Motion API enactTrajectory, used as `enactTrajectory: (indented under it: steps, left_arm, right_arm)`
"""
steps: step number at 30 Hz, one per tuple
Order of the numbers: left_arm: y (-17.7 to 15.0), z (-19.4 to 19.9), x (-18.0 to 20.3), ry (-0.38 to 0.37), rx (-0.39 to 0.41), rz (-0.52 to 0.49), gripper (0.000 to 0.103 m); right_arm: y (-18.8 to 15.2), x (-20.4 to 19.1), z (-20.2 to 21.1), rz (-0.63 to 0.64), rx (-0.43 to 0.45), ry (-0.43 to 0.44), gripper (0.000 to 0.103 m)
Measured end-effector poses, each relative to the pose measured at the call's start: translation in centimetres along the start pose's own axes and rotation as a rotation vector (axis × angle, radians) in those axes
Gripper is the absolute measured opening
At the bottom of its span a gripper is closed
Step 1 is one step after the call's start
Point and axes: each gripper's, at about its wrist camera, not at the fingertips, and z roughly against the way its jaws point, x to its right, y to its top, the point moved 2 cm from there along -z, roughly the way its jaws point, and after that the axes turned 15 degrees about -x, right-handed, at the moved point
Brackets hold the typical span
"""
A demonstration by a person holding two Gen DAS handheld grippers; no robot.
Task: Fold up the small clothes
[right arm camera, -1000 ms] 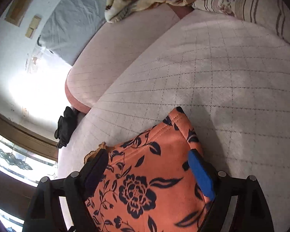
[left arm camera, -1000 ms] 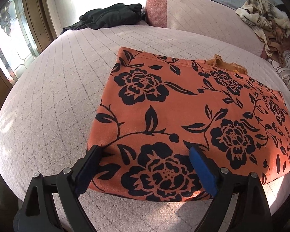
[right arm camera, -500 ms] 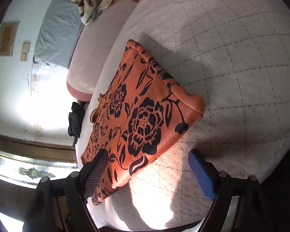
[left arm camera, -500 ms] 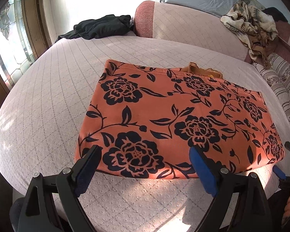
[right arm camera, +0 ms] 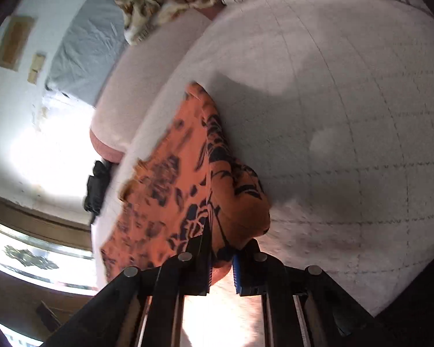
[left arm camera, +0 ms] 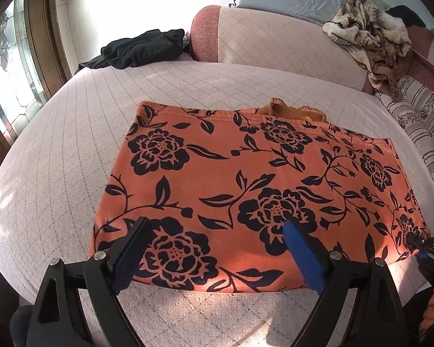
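An orange garment (left arm camera: 246, 190) with black flowers lies folded flat on the quilted pale cushion (left arm camera: 58, 173). My left gripper (left arm camera: 217, 248) hangs open over the garment's near edge, with nothing pinched. In the right wrist view the jaws of my right gripper (right arm camera: 221, 256) are closing on the near right corner of the orange garment (right arm camera: 170, 190), and the cloth bunches up between the pads. The right gripper (left arm camera: 419, 244) shows at the right edge of the left wrist view, at that same corner.
A black garment (left arm camera: 141, 47) lies at the back left by the window. A patterned beige cloth (left arm camera: 370, 31) is heaped at the back right, above a striped pillow (left arm camera: 428, 133). A pink backrest cushion (left arm camera: 275, 37) runs along the far side.
My right gripper has come down to the garment's near right corner and its jaws have closed on the cloth. The left gripper has drawn back a little toward the near edge, still open.
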Motion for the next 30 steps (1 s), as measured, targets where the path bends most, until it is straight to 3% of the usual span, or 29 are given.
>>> enactTrajectory:
  steps: [1,2,4,5,8,11,12,14,20,24,26,28,29,30]
  left_arm:
    - [0.2,-0.7,0.2,0.01,-0.022,-0.013,0.092]
    - [0.4,-1.1,0.2,0.022,-0.027,-0.017,0.092]
    - [0.8,-0.8,-0.2,0.013,0.016,0.015,0.092]
    - [1.0,-0.5,-0.3,-0.01,0.05,0.028,0.092]
    - [1.6,-0.9,-0.1,-0.016,0.096,0.032,0.092]
    - [1.5,-4.9,1.0,0.038,-0.027,-0.022,0.093]
    - [1.3,-4.5,1.2,0.053,0.03,-0.031,0.093]
    - [1.3,-4.5,1.4,0.054,0.026,-0.031,0.093]
    - [1.4,-4.7,1.1,0.036,0.034,-0.03,0.095]
    - [1.2,-4.8,1.0,0.031,0.05,-0.035,0.096]
    - [1.2,-4.7,1.0,0.027,0.052,-0.04,0.097]
    - [1.1,-4.7,0.9,0.021,0.055,-0.044,0.097]
    - [1.1,-4.7,0.8,0.019,0.058,-0.047,0.097]
    - [1.1,-4.6,0.8,0.017,0.059,-0.049,0.097]
  right_arm:
    - [0.0,1.1,0.0,-0.037,-0.006,0.079,0.016]
    - [0.1,1.4,0.6,-0.059,-0.009,0.127,0.025]
    - [0.2,0.7,2.7,-0.019,0.012,0.096,0.051]
    - [0.1,0.3,4.0,0.018,0.038,0.072,0.069]
    - [1.0,-0.6,7.5,0.09,0.113,0.006,0.07]
    - [3.6,-1.4,8.9,0.142,0.148,0.0,0.07]
    - [4.8,-1.8,8.4,0.159,0.126,-0.004,0.07]
    - [7.1,-2.6,7.1,0.202,0.067,0.02,0.07]
    - [13.4,-6.0,0.3,0.341,-0.106,-0.028,0.07]
    - [16.0,-6.9,-4.3,0.336,-0.187,-0.076,0.07]
    - [16.3,-7.1,-5.8,0.342,-0.192,-0.114,0.069]
    - [16.3,-8.4,-6.7,0.396,-0.217,-0.13,0.026]
    - [16.1,-8.8,-6.6,0.405,-0.222,-0.143,0.015]
    - [15.8,-9.5,-6.2,0.431,-0.187,-0.17,0.014]
